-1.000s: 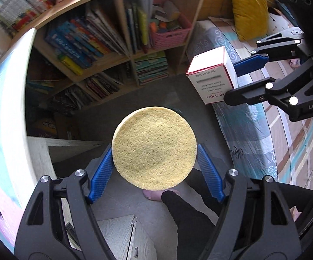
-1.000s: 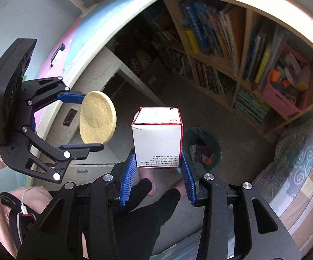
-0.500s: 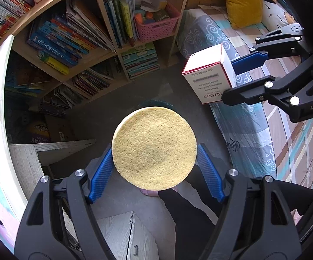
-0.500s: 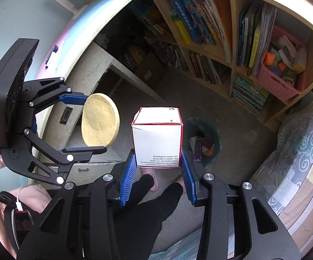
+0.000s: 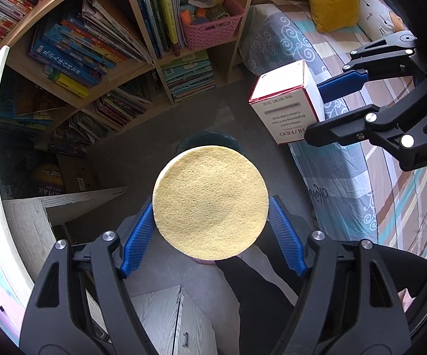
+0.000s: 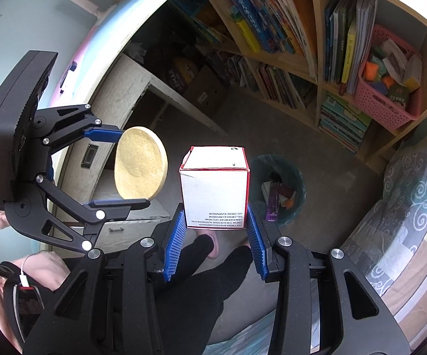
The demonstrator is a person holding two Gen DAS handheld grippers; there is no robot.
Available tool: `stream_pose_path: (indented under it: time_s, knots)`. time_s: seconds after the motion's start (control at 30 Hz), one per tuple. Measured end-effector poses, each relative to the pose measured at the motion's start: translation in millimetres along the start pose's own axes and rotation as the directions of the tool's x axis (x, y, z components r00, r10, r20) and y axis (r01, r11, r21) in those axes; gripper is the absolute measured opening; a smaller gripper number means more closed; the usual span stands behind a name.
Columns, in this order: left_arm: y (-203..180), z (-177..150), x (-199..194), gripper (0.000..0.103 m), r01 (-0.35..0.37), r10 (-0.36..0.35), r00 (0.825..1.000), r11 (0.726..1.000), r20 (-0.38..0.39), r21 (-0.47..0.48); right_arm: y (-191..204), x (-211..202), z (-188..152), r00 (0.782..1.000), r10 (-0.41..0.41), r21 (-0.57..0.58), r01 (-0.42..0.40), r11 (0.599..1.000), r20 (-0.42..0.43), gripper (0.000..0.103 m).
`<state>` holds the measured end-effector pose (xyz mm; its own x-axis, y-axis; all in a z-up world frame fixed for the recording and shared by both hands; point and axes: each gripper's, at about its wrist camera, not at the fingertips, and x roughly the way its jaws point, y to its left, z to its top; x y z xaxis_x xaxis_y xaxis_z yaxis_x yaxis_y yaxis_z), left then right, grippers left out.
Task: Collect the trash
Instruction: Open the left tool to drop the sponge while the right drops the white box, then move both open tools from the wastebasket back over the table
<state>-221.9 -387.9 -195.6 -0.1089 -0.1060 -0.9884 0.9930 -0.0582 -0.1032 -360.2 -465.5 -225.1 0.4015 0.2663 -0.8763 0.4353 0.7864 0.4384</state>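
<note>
Left gripper [image 5: 210,230] jaws pinching round yellow sponge disc [image 5: 210,202] edgewise, directly over lined waste bin [image 6: 278,189]; right gripper [image 6: 214,236] jaws clamping white red-edged carton [image 6: 214,186] nearby, likely awaiting release.

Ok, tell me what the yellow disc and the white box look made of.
Yellow disc: probably sponge or foam, with a matte, finely pitted face. White box: thin printed cardboard with a smooth finish, folded top flaps, red edges and small printed text.
</note>
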Motion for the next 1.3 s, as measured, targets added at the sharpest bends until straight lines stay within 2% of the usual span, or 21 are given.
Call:
stream_pose_path:
  time_s: [0.1, 0.13, 0.17, 0.2, 0.3, 1.1, 1.17, 1.3]
  knots:
    - [1, 2, 3, 0.073, -0.002, 0.002, 1.000, 1.000, -0.006, 0.007, -2, 1, 1, 1.000, -0.002, 0.003, 0.002, 1.000, 0.006, 0.044]
    - [1, 3, 4, 0.073, 0.000, 0.000, 1.000, 1.000, -0.006, 0.012, -3, 2, 1, 1.000, 0.001, 0.012, -0.001, 1.000, 0.006, 0.050]
    - [0, 3, 4, 0.073, -0.001, 0.001, 1.000, 1.000, -0.006, 0.017, -6, 2, 2, 1.000, 0.014, 0.025, -0.014, 1.000, 0.003, 0.063]
    - [0, 4, 4, 0.073, -0.007, 0.008, 1.000, 1.000, -0.003, 0.018, -8, 1, 4, 1.000, 0.010, 0.034, -0.011, 0.999, 0.013, 0.066]
    - [1, 6, 4, 0.079, -0.006, 0.006, 1.000, 1.000, 0.001, 0.010, -12, -2, 7, 1.000, 0.002, 0.046, -0.003, 0.999, 0.022, 0.067]
    - [6, 1, 1, 0.080, 0.001, -0.001, 1.000, 1.000, -0.001, 0.000, -13, -3, 3, 1.000, -0.002, 0.058, 0.002, 0.998, 0.007, 0.067]
    - [6, 0, 1, 0.082, 0.000, 0.000, 1.000, 1.000, -0.005, -0.005, -11, -3, 3, 1.000, 0.000, 0.059, 0.000, 0.998, 0.007, 0.067]
    - [5, -4, -2, 0.085, -0.007, 0.007, 1.000, 1.000, 0.004, -0.009, -9, -3, 3, 1.000, -0.007, 0.054, 0.007, 0.999, 0.009, 0.074]
